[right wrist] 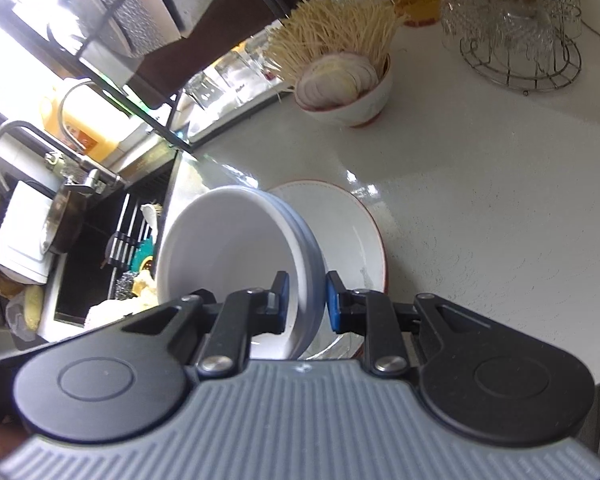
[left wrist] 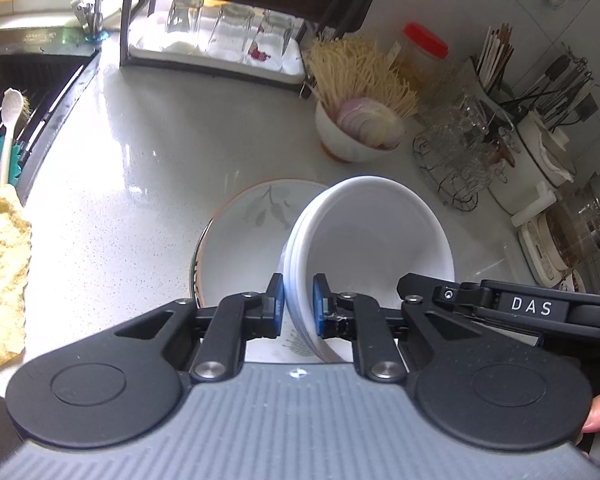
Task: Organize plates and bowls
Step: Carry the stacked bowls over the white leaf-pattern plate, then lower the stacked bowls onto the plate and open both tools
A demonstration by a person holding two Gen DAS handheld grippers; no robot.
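Note:
A stack of white bowls [left wrist: 364, 236] is held tilted above a leaf-patterned plate [left wrist: 244, 232] with an orange rim on the white counter. My left gripper [left wrist: 299, 304] is shut on the near left rim of the stack. My right gripper [right wrist: 307, 304] is shut on the right rim of the same stack of white bowls [right wrist: 236, 248]; the plate [right wrist: 340, 224] lies just behind and to the right of it. The right gripper's body [left wrist: 532, 308] shows at the right of the left wrist view.
A bowl of sliced onion and noodles [left wrist: 360, 128] stands behind the plate. A wire basket of glassware [left wrist: 460, 152], utensil holders [left wrist: 540, 92] and jars line the right. A rack of glasses [left wrist: 220, 36] is at the back. The sink [left wrist: 24, 84] is left, with a yellow cloth [left wrist: 0, 272].

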